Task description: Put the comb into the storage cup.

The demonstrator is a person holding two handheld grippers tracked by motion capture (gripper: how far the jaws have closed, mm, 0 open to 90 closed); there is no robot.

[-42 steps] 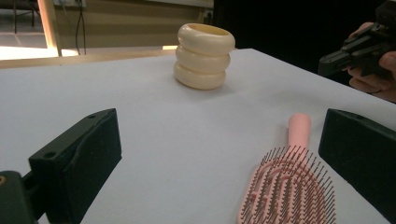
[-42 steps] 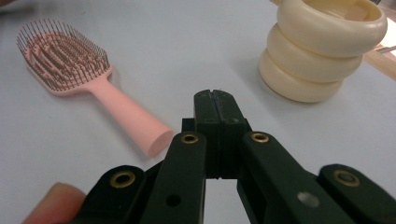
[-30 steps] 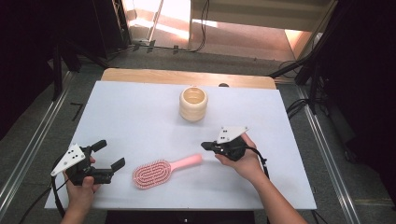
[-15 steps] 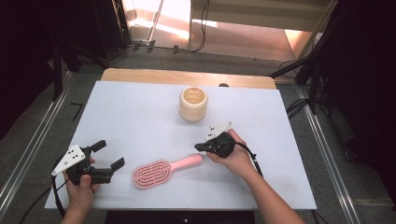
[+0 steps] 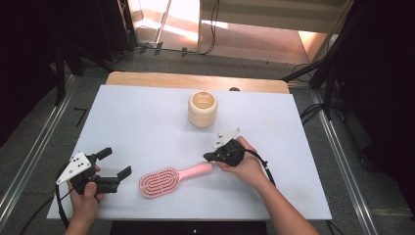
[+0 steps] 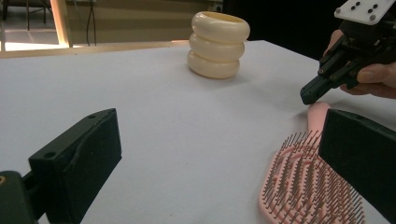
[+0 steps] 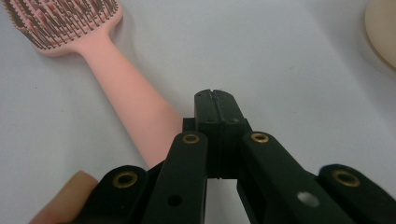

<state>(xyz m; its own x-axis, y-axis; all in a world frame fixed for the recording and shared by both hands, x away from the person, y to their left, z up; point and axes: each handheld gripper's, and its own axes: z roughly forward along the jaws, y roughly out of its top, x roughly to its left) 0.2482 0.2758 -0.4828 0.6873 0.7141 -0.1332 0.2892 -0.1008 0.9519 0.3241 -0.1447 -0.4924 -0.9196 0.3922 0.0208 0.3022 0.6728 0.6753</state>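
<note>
Pink hairbrush (image 5: 171, 179) lies bristles up near the table's (image 5: 147, 112) front edge. Right gripper (image 5: 209, 156) clenched on nothing, tips just above the handle end. Left gripper (image 5: 113, 166) spread wide, beside the brush head. Risk: closed jaws can't grasp; pressing down would skid or pivot the brush.

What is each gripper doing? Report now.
Left gripper: open, holding nothing, beside the brush.
Right gripper: shut, empty, above the brush handle's end.

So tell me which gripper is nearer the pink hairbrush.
Right. The right gripper sits shut just above the pink hairbrush handle's end; the left gripper stands open, off beside the bristle head.
</note>
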